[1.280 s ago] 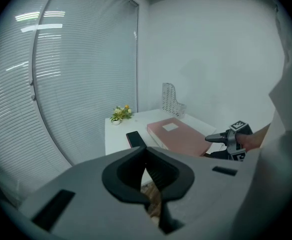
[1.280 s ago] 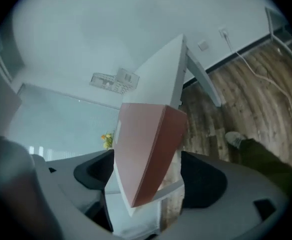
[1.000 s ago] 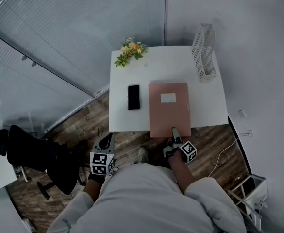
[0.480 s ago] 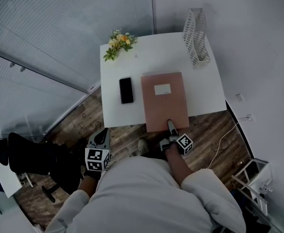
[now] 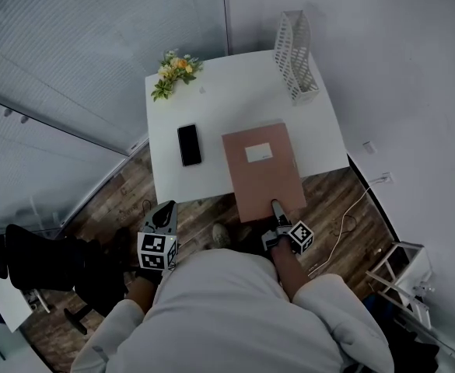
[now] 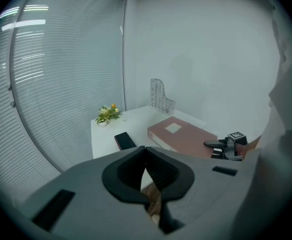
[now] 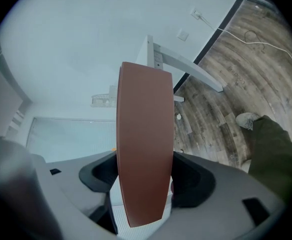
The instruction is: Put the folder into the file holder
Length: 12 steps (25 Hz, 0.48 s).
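Observation:
A brown folder [image 5: 262,169] with a white label lies flat on the white table [image 5: 235,99], its near end hanging over the front edge. My right gripper [image 5: 278,210] has just been closing and is shut on that near edge; in the right gripper view the folder [image 7: 145,154] fills the gap between the jaws [image 7: 145,176]. The white mesh file holder [image 5: 295,45] stands upright at the table's far right corner. My left gripper [image 5: 165,216] hangs shut and empty over the floor, short of the table's front left. The left gripper view shows the folder [image 6: 183,136] and file holder [image 6: 160,95].
A black phone [image 5: 188,144] lies left of the folder. A small flower pot [image 5: 174,70] sits at the far left corner. A dark chair [image 5: 33,259] stands at lower left, a cable [image 5: 351,212] and a white rack [image 5: 398,274] at right. Walls close in behind and right.
The folder has slid toward me and overhangs the table's front edge more. My right gripper came back with it. The left gripper shifted a little.

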### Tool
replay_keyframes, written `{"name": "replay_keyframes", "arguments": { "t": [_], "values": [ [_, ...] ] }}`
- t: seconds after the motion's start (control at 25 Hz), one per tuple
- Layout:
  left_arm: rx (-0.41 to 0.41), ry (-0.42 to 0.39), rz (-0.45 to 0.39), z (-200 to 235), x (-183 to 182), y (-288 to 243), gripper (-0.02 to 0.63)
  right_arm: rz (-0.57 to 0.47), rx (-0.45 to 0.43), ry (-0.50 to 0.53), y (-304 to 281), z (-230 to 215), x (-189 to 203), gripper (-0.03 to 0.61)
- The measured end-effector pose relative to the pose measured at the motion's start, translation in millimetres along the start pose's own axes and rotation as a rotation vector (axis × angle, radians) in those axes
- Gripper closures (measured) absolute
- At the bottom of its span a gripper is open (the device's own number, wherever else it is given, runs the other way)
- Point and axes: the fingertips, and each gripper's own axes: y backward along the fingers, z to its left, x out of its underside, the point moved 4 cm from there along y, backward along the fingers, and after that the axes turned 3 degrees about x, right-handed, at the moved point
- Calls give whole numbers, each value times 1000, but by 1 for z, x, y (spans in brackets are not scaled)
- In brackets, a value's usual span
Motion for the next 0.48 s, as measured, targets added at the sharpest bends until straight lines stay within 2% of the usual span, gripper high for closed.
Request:
{"name": "replay_keyframes", "arguments": {
  "t": [0.16,0.48],
  "values": [
    [18,12,-19,-6,-1,-4,604,-22,9,42,26,7,-19,260],
    [59,25,-67,-26,-11,-13,604,-68,36,258,63,50,-78,267]
  ]
}}
